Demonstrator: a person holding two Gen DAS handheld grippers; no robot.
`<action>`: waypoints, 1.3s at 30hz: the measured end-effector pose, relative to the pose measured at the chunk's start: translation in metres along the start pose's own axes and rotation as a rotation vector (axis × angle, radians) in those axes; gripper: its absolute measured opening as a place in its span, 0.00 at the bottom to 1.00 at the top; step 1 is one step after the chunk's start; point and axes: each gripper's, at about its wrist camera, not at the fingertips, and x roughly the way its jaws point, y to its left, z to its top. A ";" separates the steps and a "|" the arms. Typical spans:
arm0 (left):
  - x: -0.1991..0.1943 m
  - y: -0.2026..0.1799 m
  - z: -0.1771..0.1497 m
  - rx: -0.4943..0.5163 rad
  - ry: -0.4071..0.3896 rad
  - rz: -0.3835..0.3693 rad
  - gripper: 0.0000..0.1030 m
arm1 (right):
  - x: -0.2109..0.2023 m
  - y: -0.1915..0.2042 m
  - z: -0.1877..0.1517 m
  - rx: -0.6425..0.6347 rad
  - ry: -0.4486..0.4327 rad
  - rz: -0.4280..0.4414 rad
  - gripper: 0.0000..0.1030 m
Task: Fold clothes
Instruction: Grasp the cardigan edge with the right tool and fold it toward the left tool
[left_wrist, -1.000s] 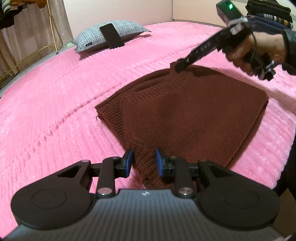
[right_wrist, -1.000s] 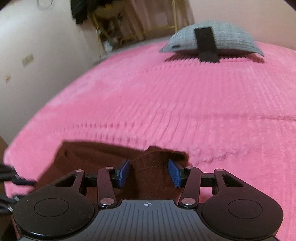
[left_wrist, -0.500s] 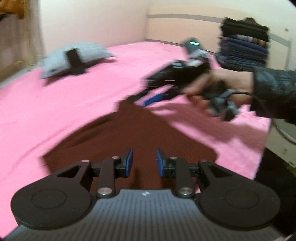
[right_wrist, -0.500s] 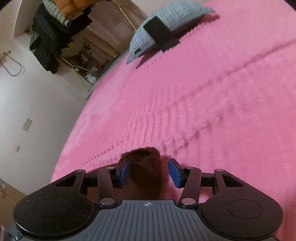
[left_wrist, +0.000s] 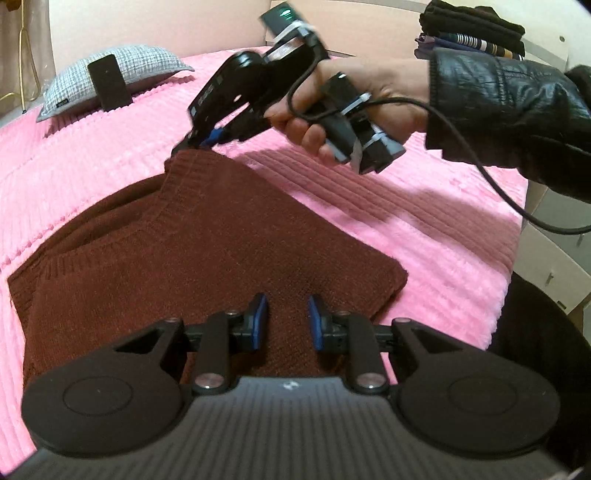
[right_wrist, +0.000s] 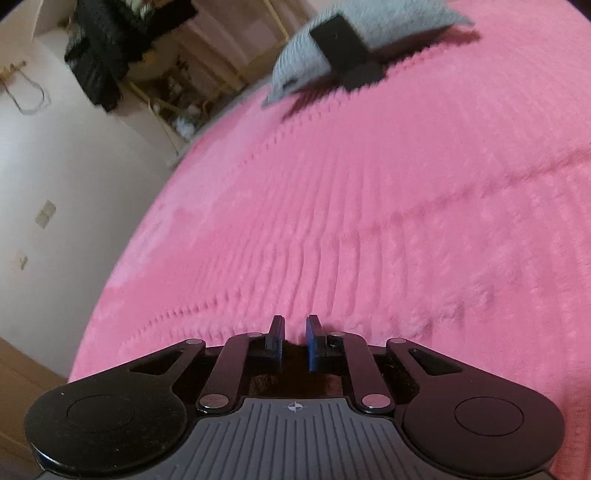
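Right gripper (left_wrist: 201, 142) jaws have just been closing, now nearly shut at the far corner of the dark brown ribbed knit sweater (left_wrist: 192, 251); from the left-wrist view it looks pinched on that corner, but its own camera shows a narrow gap with knit only behind the blue pads, so grip unconfirmed. Left gripper (left_wrist: 284, 321) hovers over the near edge, jaws partly open, pads apart, nothing held. Sweater lies already folded over on itself, flat on the pink ribbed plush bedspread (left_wrist: 424, 229), near the bed edge closest to the person. Handling guess: soft, floppy, fairly thick knit, light, not slippery on plush; it will sag and drag rather than slide. Best hold is on the ribbed hem or the corners, catching all layers, one gripper per corner. Grey checked pillow (left_wrist: 110, 77) and stack of folded dark clothes (left_wrist: 472, 33) sit well apart.
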 end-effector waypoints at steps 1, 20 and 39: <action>0.000 0.001 0.001 -0.002 -0.002 0.001 0.19 | -0.008 0.000 -0.002 0.004 -0.017 0.001 0.13; -0.069 0.067 -0.039 -0.171 -0.007 0.252 0.29 | -0.047 0.066 -0.090 -0.179 -0.017 -0.108 0.52; -0.054 0.099 -0.020 -0.078 0.017 0.300 0.35 | -0.104 0.124 -0.163 -0.519 -0.072 -0.130 0.52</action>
